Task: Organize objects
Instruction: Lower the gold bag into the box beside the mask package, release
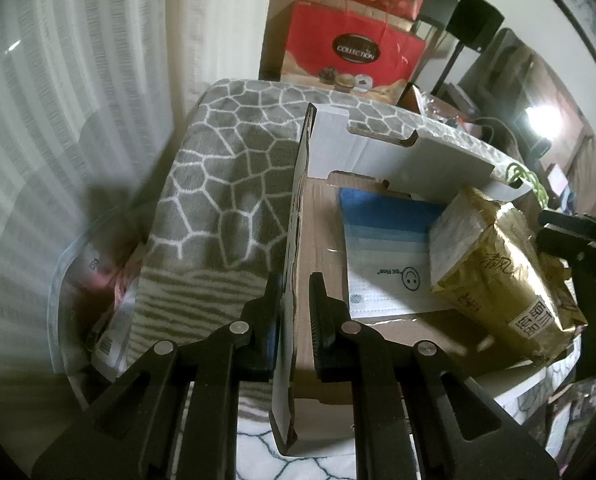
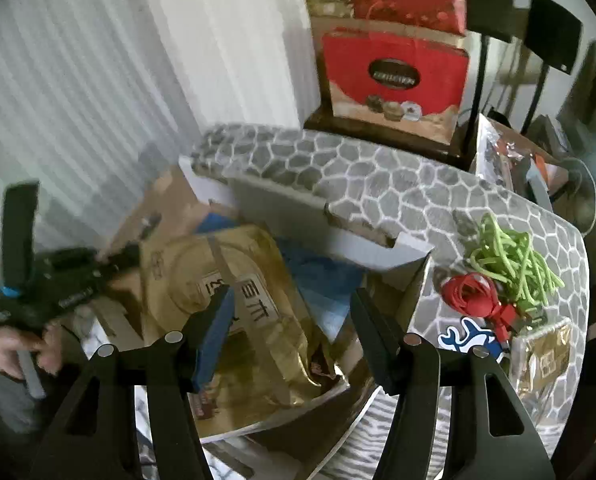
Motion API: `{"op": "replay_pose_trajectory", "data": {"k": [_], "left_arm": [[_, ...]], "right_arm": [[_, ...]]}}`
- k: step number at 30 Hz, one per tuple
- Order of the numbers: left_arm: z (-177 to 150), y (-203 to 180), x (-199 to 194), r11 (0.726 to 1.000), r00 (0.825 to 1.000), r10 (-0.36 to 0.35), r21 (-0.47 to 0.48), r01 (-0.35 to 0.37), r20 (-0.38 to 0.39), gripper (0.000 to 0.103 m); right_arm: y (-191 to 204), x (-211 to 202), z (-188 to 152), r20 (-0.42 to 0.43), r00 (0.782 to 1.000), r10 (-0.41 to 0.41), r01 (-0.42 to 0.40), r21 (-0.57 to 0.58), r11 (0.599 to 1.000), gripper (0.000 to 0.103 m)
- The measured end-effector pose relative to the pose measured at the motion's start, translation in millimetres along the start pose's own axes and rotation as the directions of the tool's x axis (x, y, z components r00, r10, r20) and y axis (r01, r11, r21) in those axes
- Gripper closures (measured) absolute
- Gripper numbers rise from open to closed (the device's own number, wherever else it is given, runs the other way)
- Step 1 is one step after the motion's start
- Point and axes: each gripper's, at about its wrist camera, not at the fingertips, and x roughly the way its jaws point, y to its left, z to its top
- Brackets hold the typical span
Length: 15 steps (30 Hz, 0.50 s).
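An open cardboard box (image 1: 378, 148) (image 2: 282, 208) sits on the grey patterned blanket. My left gripper (image 1: 294, 280) is shut on the box's left wall (image 1: 294, 220). Inside the box lie a pack of blue face masks (image 1: 386, 248) and a gold tissue pack (image 1: 498, 268) (image 2: 234, 304), which leans on the right side. My right gripper (image 2: 290, 300) is open, hovering just above the gold pack, nothing between its fingers. It shows at the right edge of the left wrist view (image 1: 574, 240). The left gripper shows in the right wrist view (image 2: 58, 276).
To the right of the box on the blanket (image 2: 418, 184) lie a green cord bundle (image 2: 510, 256), a red cable (image 2: 474, 292), a blue-and-white item (image 2: 470, 340) and a small gold pack (image 2: 546, 360). Red gift boxes (image 1: 354, 52) stand behind. A curtain (image 1: 78, 80) hangs left.
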Motion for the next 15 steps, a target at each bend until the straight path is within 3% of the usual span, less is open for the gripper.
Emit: {"op": "replay_pose_trajectory", "data": {"k": [6,8,9,10,15], "left_arm": [[-0.2,0.3,-0.1,1.0,1.0,-0.001,-0.001,0.001,0.0,0.092],[0.1,0.0,-0.1,1.0,1.0,-0.001,-0.001,0.001,0.0,0.092],[0.4,-0.4,-0.1,1.0,1.0,0.0,-0.001,0.0,0.0,0.092],[0.3,-0.3,-0.1,1.0,1.0,0.0,-0.001,0.0,0.0,0.092],[0.5,-0.5,-0.2,1.0,1.0,0.0,-0.002,0.0,0.0,0.092]], "right_arm": [[5.8,24.1,1.9,-0.071,0.996,-0.052,0.046,-0.085,0.995,0.043],[5.5,29.3,2.4,-0.087,0.995,-0.05,0.042,-0.089,0.995,0.061],[4.2,32.2,2.7,-0.099,0.995,-0.034,0.026,-0.077,0.997,0.083],[2.8,33.9,3.2,-0.106,0.994,-0.019,0.013,-0.06,0.998,0.093],[-9.0,26.8,4.2,-0.063,0.998,0.021,-0.016,0.074,0.997,0.096]]}}
